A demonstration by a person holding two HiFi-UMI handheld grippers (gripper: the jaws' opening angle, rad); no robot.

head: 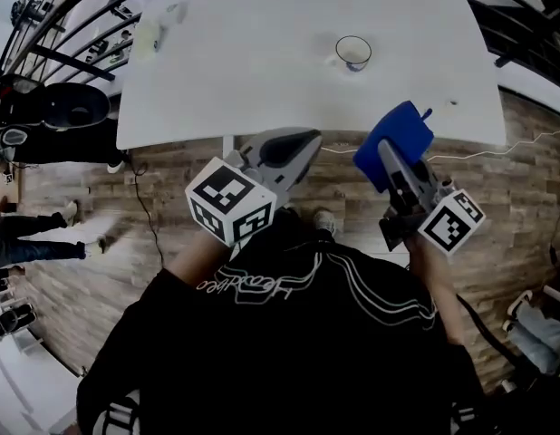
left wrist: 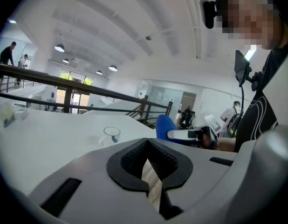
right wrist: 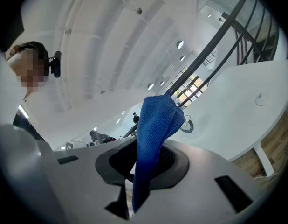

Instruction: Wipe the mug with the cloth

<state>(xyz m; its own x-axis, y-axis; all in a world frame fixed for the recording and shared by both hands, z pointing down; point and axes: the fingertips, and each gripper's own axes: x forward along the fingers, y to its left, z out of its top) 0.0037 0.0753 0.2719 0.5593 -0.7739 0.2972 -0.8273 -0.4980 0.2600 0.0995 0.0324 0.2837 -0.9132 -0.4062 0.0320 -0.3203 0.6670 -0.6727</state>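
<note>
Right of middle on the table (head: pixel 262 62): mug (head: pixel 353 53), upright with its mouth up, standing by itself on the white top, closer to the right edge than to the left.
Far left corner of the table: small pale thing (head: pixel 149 36), too small to tell what it is.
Right edge of the table: small dark speck (head: pixel 453 103), also too small to tell.
Left claw (head: pixel 303 139): clenched on nothing, its jaws pressed together with only a sliver of floor (head: pixel 171 243) showing past them; held in the air just before the table's near edge, pointing toward the table.
Right claw (head: pixel 386 157): grasping the cloth (head: pixel 395 139), jaws closed on it; held in the air by the near edge, to the right of the left claw and apart from it.
Cloth: blue, pinched low down between the right claw's jaws, the rest standing up past the tips in a bunched fold; off the table and well apart from the mug.
Left gripper view: mug (left wrist: pixel 112 134) sits ahead and a little left on the white top; the cloth (left wrist: pixel 165 125) and the right claw show off to the right.
Right gripper view: cloth (right wrist: pixel 155 129) fills the gap between the jaws and half hides the mug (right wrist: pixel 187 124), which stands well behind it on the table.
Floor: wood planks, under both claws.
Person (head: pixel 289 333): black top with white lines, seen from above behind the two claws.
</note>
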